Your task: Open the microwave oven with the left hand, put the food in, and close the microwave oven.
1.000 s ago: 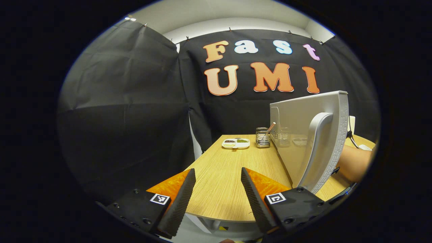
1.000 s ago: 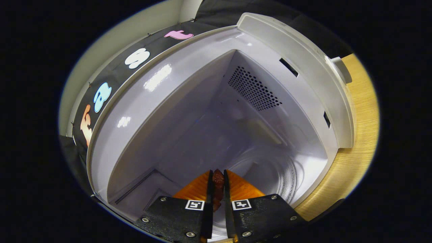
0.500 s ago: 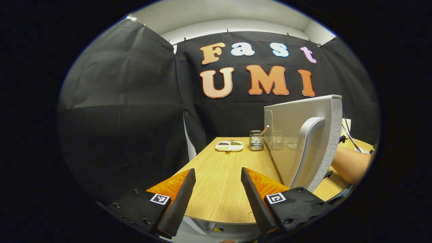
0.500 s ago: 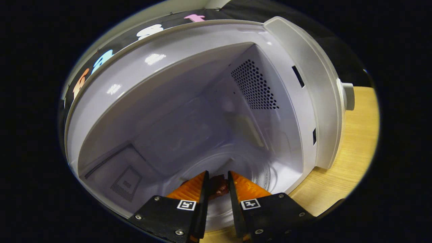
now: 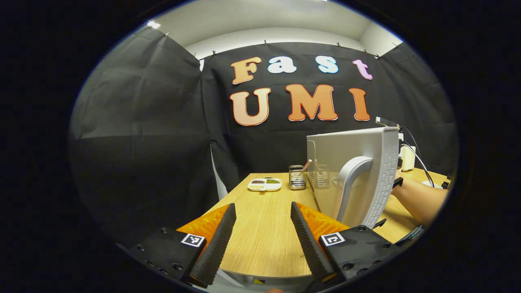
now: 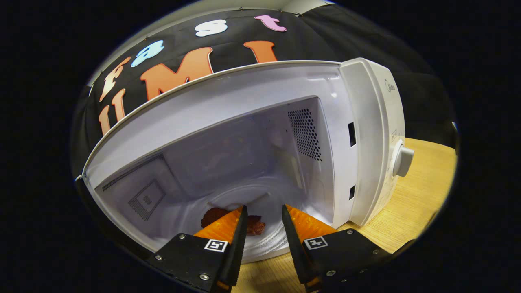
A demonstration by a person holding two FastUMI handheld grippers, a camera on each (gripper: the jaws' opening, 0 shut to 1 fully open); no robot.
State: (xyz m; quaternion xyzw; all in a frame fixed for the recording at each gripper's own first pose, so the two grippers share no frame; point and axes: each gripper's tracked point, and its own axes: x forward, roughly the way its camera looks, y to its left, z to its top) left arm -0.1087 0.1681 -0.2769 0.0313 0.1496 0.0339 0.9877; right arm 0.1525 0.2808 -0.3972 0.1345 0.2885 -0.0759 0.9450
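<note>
In the right gripper view, the right gripper (image 6: 262,236) sits at the bottom centre with its fingers apart and nothing between them. The food (image 6: 232,219) lies on the microwave oven (image 6: 366,134) floor, lower centre. In the left gripper view, the left gripper (image 5: 260,238) gapes empty over the desk (image 5: 264,232); the door (image 5: 354,171) stands open at right.

left gripper view along table (image 5: 264,228), right gripper view near microwave (image 6: 366,122) cavity

Glossy microwave oven (image 6: 252,134), wood-grain table (image 5: 264,228)
</note>
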